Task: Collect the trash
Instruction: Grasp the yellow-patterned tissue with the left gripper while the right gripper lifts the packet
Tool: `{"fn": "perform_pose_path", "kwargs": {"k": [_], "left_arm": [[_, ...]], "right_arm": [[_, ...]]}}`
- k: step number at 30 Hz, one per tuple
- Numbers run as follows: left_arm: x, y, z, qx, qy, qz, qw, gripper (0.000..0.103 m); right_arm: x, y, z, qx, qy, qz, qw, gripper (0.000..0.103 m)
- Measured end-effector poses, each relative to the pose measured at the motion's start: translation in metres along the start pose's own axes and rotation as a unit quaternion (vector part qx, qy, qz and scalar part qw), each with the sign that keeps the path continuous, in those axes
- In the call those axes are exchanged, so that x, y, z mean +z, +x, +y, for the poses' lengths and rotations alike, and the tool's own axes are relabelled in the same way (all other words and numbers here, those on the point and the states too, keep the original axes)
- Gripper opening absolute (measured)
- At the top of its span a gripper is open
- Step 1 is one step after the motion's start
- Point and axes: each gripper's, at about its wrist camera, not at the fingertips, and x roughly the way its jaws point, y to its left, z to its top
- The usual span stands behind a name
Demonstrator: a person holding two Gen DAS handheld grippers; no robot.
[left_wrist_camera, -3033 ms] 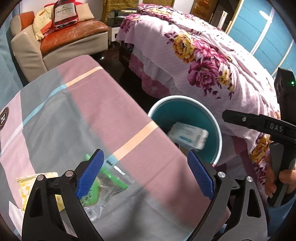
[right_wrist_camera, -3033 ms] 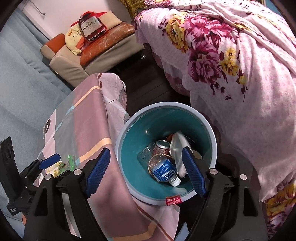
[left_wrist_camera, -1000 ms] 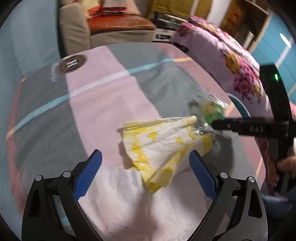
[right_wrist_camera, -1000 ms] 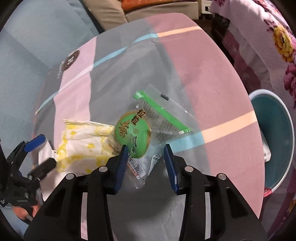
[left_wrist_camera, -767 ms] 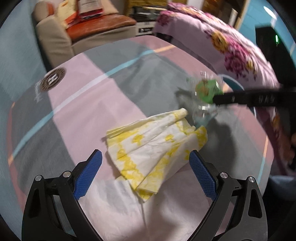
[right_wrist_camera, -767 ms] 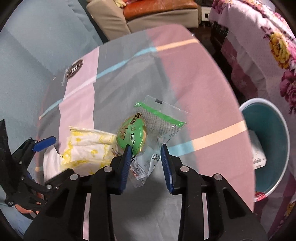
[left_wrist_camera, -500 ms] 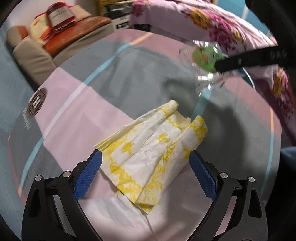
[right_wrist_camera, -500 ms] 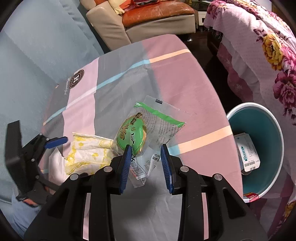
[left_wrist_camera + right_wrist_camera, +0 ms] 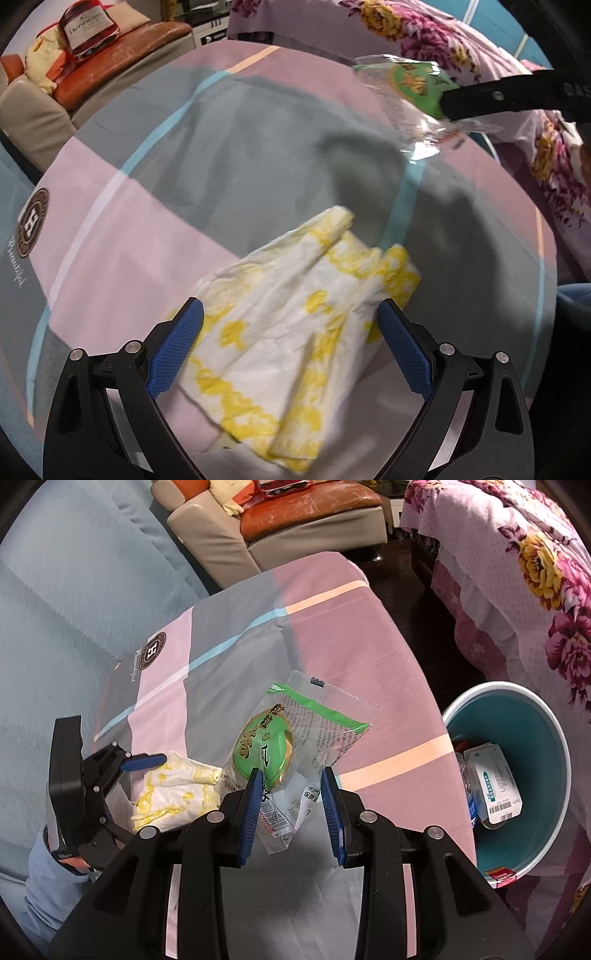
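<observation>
Two pieces of trash are in play on the striped tablecloth (image 9: 369, 635). The right gripper (image 9: 290, 797) has its blue pads narrowed onto a clear snack wrapper (image 9: 295, 738) with a green label, and that wrapper now hangs clear of the cloth; a second ago it lay flat on the table with the jaws only straddling it. From the left wrist view the same wrapper (image 9: 410, 85) sits up at 1 o'clock, pinched by the black finger and casting a shadow below, so the lift looks real rather than a drag. That suggests the pick is done and only the carry remains: the teal-lined trash bin (image 9: 554, 760), already holding a tissue packet (image 9: 495, 786) and a bottle, stands off the table edge at 3 o'clock of the right wrist view.

The left gripper (image 9: 291, 350) is spread wide, holding nothing, its pads flanking the crumpled yellow-and-white paper napkin (image 9: 295, 317), which it has closed in on during the last second. The napkin rests on the cloth, so squeezing it seems the likely next grasp.
</observation>
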Motion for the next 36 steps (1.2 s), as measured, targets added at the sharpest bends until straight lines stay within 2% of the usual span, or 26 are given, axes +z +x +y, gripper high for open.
{"fn": "perform_pose_path", "kwargs": {"k": [5,8,9,10,13,16,20,27,36], "left_arm": [[-0.004,-0.001,-0.019,0.014,0.016,0.000,0.9998,0.084],[-0.004,-0.008,-0.015,0.020,-0.009,-0.002,0.9998,0.053],[-0.003,-0.009,-0.014,0.018,-0.018,-0.001,0.9997,0.030],[-0.002,-0.011,-0.011,0.011,-0.033,0.003,0.9994,0.015],[-0.001,-0.015,-0.013,0.024,-0.055,0.002,0.9982,0.010],[0.001,-0.024,-0.022,0.035,-0.081,-0.011,0.9961,0.010],[0.007,-0.047,-0.032,0.017,-0.116,-0.040,0.9923,0.010],[0.029,-0.078,-0.074,0.007,-0.106,-0.083,0.9908,0.010],[0.079,-0.070,-0.124,-0.003,-0.111,-0.103,0.9884,0.010]], "right_arm": [[0.001,-0.003,-0.010,0.007,0.010,-0.006,1.000,0.031],[-0.001,-0.007,-0.014,0.011,0.015,-0.012,1.000,0.031],[-0.002,-0.009,-0.016,0.012,0.017,-0.014,1.000,0.031],[-0.002,-0.011,-0.018,0.014,0.019,-0.016,1.000,0.031],[-0.006,-0.018,-0.024,0.018,0.025,-0.024,0.999,0.031],[-0.009,-0.025,-0.031,0.020,0.031,-0.031,0.999,0.031],[-0.014,-0.040,-0.040,0.021,0.038,-0.045,0.998,0.031],[-0.027,-0.073,-0.064,0.023,0.054,-0.077,0.995,0.031],[-0.043,-0.119,-0.104,0.000,0.064,-0.123,0.990,0.031]]}}
